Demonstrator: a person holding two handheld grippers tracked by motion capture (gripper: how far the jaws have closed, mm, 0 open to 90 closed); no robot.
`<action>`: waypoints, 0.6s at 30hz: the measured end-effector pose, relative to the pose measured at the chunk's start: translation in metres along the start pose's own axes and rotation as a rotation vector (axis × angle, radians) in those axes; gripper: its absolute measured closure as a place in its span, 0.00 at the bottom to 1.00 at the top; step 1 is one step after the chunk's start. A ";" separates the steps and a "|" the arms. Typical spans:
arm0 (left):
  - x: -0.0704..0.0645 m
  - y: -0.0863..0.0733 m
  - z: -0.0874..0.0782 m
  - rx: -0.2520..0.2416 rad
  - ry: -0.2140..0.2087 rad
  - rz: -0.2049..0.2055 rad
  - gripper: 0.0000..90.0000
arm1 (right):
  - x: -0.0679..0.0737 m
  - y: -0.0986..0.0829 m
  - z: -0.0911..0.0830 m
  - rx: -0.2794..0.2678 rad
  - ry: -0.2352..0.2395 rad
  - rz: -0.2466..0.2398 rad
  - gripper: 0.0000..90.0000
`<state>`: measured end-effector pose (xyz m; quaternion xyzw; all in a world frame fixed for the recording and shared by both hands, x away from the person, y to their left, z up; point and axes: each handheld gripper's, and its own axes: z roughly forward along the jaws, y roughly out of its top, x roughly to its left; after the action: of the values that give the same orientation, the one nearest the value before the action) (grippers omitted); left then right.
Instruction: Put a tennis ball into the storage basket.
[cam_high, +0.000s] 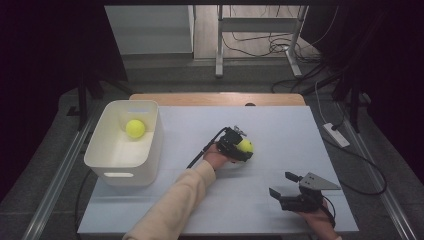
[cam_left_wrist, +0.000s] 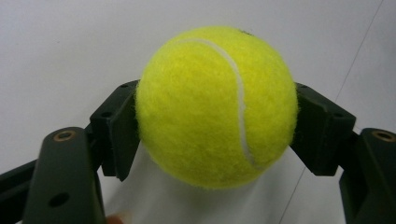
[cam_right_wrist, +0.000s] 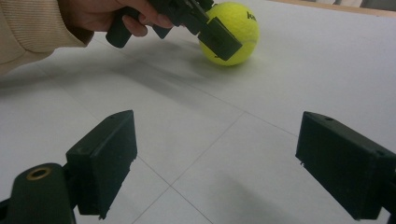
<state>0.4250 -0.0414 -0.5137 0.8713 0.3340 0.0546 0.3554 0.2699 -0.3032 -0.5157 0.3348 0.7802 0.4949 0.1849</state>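
Yellow felt is all your left gripper (cam_left_wrist: 217, 135) has to bite on: its fingers (cam_left_wrist: 114, 135) are closed against the two sides of the tennis ball (cam_left_wrist: 217, 105), which sits near the middle of the white surface (cam_high: 280, 125), apparently still resting on it. The hold looks to be about at the ball's widest line, so if you lift with a jerk or tilt the hand, the round ball could squirt out and roll toward the surface's edge. Squeeze evenly and rise straight. To your left stands the white bin (cam_high: 102, 172), with a second ball (cam_high: 135, 128) already lying in its far end; its near wall is the one thing standing in the way, so I judge you need to clear the rim before crossing. Your right gripper (cam_high: 285, 186) rests near the front right, fingers spread wide and empty, well apart from the path.
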 end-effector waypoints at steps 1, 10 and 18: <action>0.000 0.000 0.000 -0.001 0.007 0.003 0.30 | 0.000 0.000 0.000 -0.001 0.000 0.001 0.14; -0.001 0.002 -0.012 -0.044 0.009 0.008 0.30 | 0.000 0.000 0.000 -0.001 -0.001 0.000 0.14; 0.000 0.003 -0.025 -0.083 0.012 0.020 0.30 | 0.000 0.000 0.000 -0.001 -0.002 0.000 0.14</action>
<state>0.4182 -0.0279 -0.4934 0.8588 0.3249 0.0771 0.3886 0.2696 -0.3034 -0.5155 0.3350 0.7799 0.4949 0.1859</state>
